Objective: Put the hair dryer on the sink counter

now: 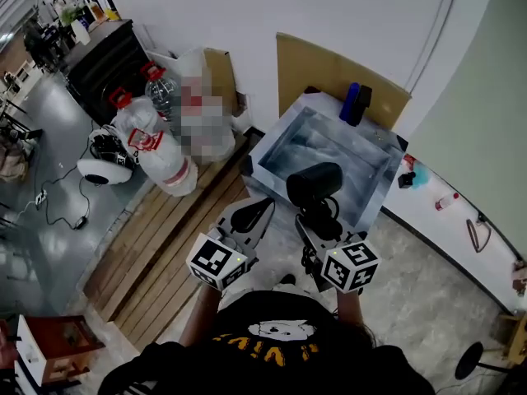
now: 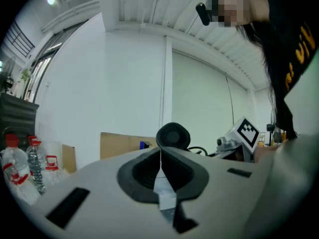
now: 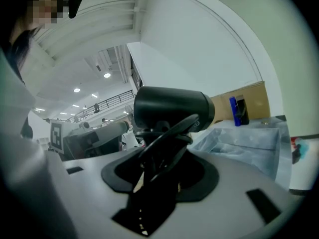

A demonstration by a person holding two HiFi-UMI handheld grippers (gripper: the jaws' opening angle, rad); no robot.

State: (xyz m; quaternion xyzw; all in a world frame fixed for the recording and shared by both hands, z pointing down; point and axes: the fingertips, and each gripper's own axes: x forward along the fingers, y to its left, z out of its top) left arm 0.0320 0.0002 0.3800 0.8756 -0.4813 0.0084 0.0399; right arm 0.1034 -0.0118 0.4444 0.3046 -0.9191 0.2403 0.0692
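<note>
My right gripper (image 1: pixel 317 219) is shut on the handle of a black hair dryer (image 1: pixel 314 183), whose cord is wound around the handle. The dryer is held upright, just in front of the near edge of the pale marbled sink counter (image 1: pixel 265 150). In the right gripper view the dryer's barrel (image 3: pixel 172 108) stands above the right gripper (image 3: pixel 162 156), with the sink basin (image 3: pixel 244 141) beyond it. My left gripper (image 1: pixel 255 214) is beside it on the left, shut with nothing in it. In the left gripper view its jaws meet at the left gripper (image 2: pixel 160 169), and the dryer's round rear grille (image 2: pixel 173 136) shows behind.
A blue bottle (image 1: pixel 352 103) and a dark object stand at the sink's far edge against a cardboard sheet (image 1: pixel 329 71). Large water bottles (image 1: pixel 160 151) stand to the left by the wall, near a black cabinet (image 1: pixel 103 60). Wooden planks (image 1: pixel 165 245) lie on the floor at left.
</note>
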